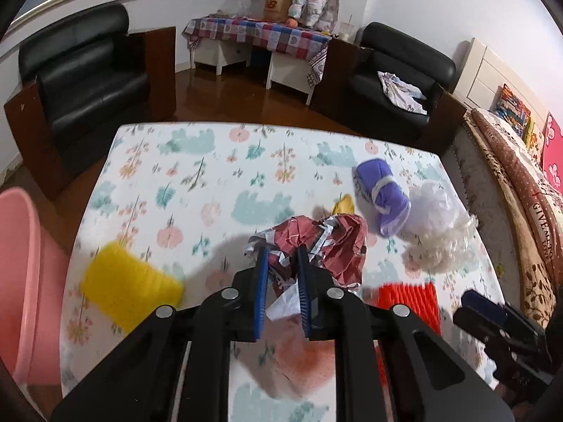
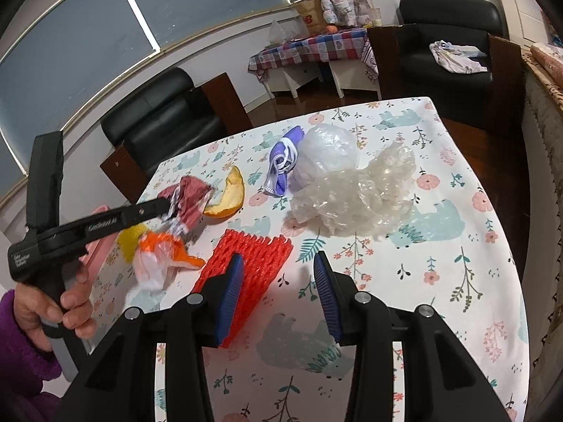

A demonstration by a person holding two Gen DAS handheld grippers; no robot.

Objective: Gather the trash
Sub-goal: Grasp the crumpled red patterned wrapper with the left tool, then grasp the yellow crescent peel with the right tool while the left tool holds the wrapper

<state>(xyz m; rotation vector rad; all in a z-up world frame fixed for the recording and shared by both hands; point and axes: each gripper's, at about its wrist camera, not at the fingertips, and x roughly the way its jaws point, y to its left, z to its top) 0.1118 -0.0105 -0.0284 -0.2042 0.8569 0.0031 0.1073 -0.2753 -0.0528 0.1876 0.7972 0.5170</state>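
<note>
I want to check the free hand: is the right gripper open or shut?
Open. In the right wrist view, the right gripper shows a wide gap between its blue fingers, holding nothing, above the red foam net.

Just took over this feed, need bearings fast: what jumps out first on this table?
The left gripper is shut on a crumpled red-and-white wrapper, lifted above mid-table. The right gripper hangs open over the red foam net at the near edge. A big wad of clear plastic lies farther back, the purple mask against it.

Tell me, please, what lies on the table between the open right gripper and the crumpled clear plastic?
Only bare tablecloth: in the right wrist view nothing lies between the right gripper and the clear plastic; the red foam net sits off to the left.
</note>
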